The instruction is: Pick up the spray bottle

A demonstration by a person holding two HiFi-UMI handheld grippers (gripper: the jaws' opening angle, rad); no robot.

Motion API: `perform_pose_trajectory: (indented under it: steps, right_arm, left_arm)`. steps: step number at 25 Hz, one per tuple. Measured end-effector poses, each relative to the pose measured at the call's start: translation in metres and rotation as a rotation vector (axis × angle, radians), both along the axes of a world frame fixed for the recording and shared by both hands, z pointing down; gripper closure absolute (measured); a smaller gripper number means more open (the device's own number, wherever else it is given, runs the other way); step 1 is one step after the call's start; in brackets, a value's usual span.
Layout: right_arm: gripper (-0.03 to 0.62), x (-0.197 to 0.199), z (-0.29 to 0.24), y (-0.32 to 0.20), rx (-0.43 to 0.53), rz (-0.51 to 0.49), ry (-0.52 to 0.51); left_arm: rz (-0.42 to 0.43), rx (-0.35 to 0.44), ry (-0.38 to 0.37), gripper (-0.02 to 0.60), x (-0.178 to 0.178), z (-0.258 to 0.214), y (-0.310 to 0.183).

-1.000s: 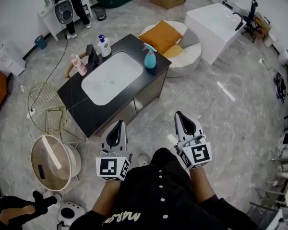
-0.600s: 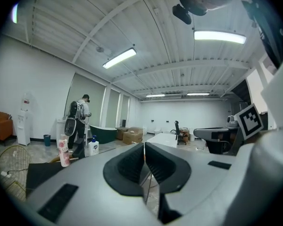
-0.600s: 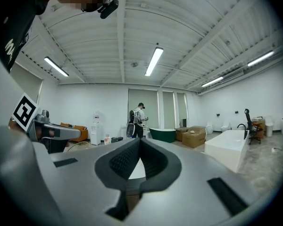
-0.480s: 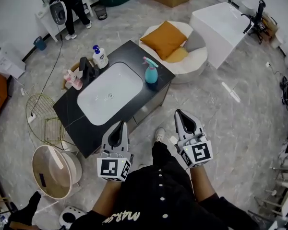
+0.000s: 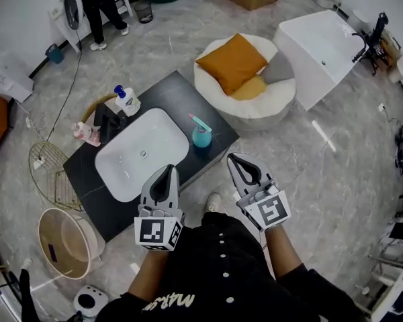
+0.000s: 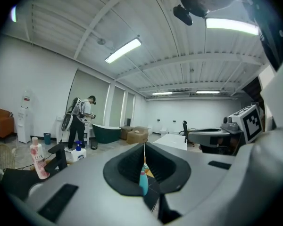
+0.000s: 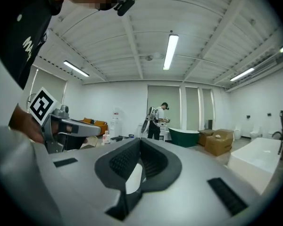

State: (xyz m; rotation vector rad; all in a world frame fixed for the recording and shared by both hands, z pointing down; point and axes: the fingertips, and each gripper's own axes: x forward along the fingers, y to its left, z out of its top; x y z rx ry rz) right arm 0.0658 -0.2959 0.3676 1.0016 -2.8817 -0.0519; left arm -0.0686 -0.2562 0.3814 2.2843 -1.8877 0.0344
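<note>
Right gripper (image 7: 140,142), jaws together, empty

Bright, even lighting.
I see ceiling tubes (image 7: 171,51) glowing at 12 o'clock; fisheye bending, dark corners.

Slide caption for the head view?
Left gripper and right gripper, both shut, face a black counter bearing the spray bottle.

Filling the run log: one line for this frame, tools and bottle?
phase: pre-grasp | left tool: shut, empty | right tool: shut, empty | spray bottle: upright on black counter beside sink, untouched
</note>
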Motion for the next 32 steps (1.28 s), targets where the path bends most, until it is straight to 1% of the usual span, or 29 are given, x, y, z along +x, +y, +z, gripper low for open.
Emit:
perform_pose_trajectory:
  steps: [2, 4, 7, 8, 10, 11, 15, 17, 19, 22, 25, 28, 29, 30, 31, 32]
  right_arm:
    - [0.599, -0.003, 0.006, -0.018, -0.012, -0.012, 0.004]
    - [0.599, -0.006, 0.017, -0.032, -0.041, -0.018, 0.008]
    - [0.597, -0.015, 0.048, -0.043, -0.114, -0.051, 0.041]
    - [0.579, -0.018, 0.061, -0.049, -0.139, -0.062, 0.064]
    - [0.476, -0.025, 0.088, -0.059, -0.176, -0.087, 0.116]
    - [0.451, -0.029, 0.101, -0.064, -0.187, -0.101, 0.134]
    - [0.375, -0.050, 0.147, -0.090, -0.243, -0.135, 0.165]
    - [0.342, -0.062, 0.167, -0.107, -0.238, -0.151, 0.173]
    - [0.329, -0.074, 0.179, -0.124, -0.234, -0.159, 0.163]
    - [0.324, -0.097, 0.189, -0.136, -0.191, -0.215, 0.140]
    - [0.321, -0.116, 0.197, -0.139, -0.171, -0.264, 0.111]
    - [0.322, -0.125, 0.203, -0.144, -0.160, -0.259, 0.084]
    - [0.336, -0.126, 0.203, -0.146, -0.151, -0.247, 0.075]
    - [0.379, -0.126, 0.202, -0.148, -0.141, -0.232, 0.067]
    - [0.455, -0.126, 0.202, -0.150, -0.131, -0.219, 0.062]
    - [0.462, -0.126, 0.201, -0.152, -0.122, -0.211, 0.063]
  left_arm:
    - [-0.008, -0.008, 0.003, 0.565, 0.002, 0.003, -0.014]
    - [-0.010, -0.034, -0.007, 0.565, 0.002, 0.009, -0.022]
    - [-0.016, -0.085, -0.014, 0.565, -0.003, 0.024, -0.023]
    - [-0.018, -0.095, -0.007, 0.565, -0.005, 0.029, -0.025]
    - [-0.018, -0.118, 0.005, 0.565, -0.007, 0.042, -0.028]
    - [-0.017, -0.131, 0.008, 0.565, -0.009, 0.049, -0.030]
    - [-0.013, -0.165, 0.037, 0.565, -0.014, 0.077, -0.038]
    - [-0.008, -0.186, 0.051, 0.565, -0.017, 0.093, -0.039]
    - [-0.004, -0.221, 0.064, 0.565, -0.020, 0.111, -0.037]
    - [-0.004, -0.299, 0.093, 0.565, -0.024, 0.141, -0.030]
    - [-0.015, -0.312, 0.103, 0.565, -0.031, 0.160, -0.028]
    - [-0.018, -0.341, 0.118, 0.565, -0.035, 0.177, -0.024]
    - [-0.019, -0.351, 0.120, 0.565, -0.036, 0.181, -0.023]
    - [-0.020, -0.358, 0.122, 0.565, -0.037, 0.184, -0.022]
    - [-0.022, -0.363, 0.124, 0.565, -0.038, 0.186, -0.021]
    - [-0.024, -0.365, 0.125, 0.565, -0.040, 0.188, -0.021]
